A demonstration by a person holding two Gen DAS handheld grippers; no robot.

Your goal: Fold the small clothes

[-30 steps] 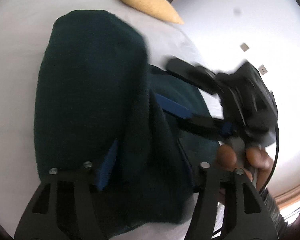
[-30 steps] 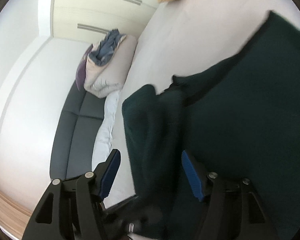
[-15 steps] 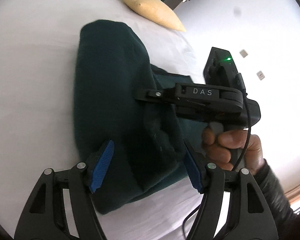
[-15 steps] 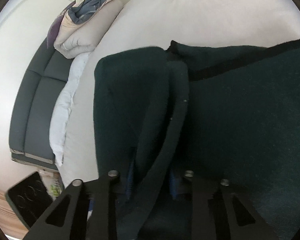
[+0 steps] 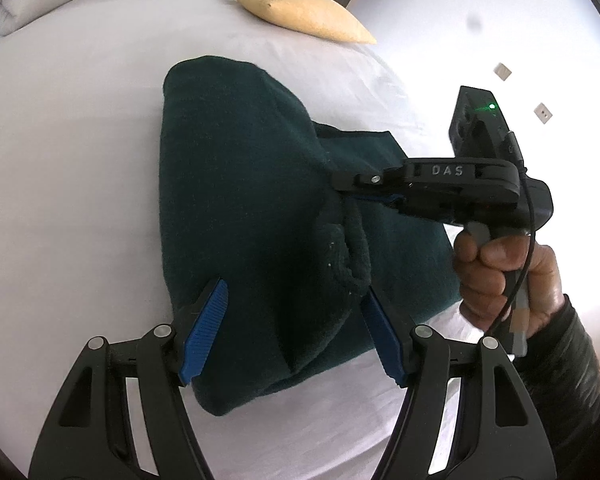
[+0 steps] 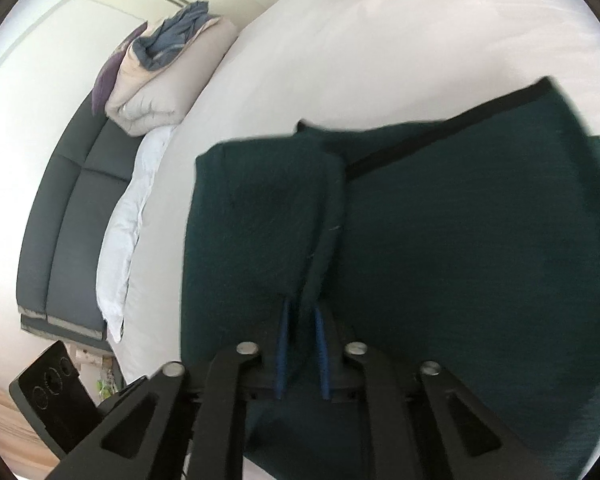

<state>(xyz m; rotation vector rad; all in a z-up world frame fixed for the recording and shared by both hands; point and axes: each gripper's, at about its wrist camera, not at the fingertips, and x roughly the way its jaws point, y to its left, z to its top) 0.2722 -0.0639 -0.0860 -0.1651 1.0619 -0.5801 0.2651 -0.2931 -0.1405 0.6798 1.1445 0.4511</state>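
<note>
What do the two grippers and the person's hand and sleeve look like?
Left gripper: black skeletal arms, silver pivot bolts, ribbed blue finger pads. Right gripper: black body marked "DAS", green light, thin black cable. The bare hand wears a dark grey sleeve.

"DAS" in raised capital letters on the black body of the right tongs [image 5: 342,184], at about 3 o'clock in the left wrist view, just below a lit green lamp on the housing. Some printed marking on the yellow pillow [image 5: 300,16] at 12 o'clock, too small and blurred to read. Three ring outlines on a black device [image 6: 50,392] at 8 o'clock in the right wrist view, no letters legible there. Nothing else readable.
</note>
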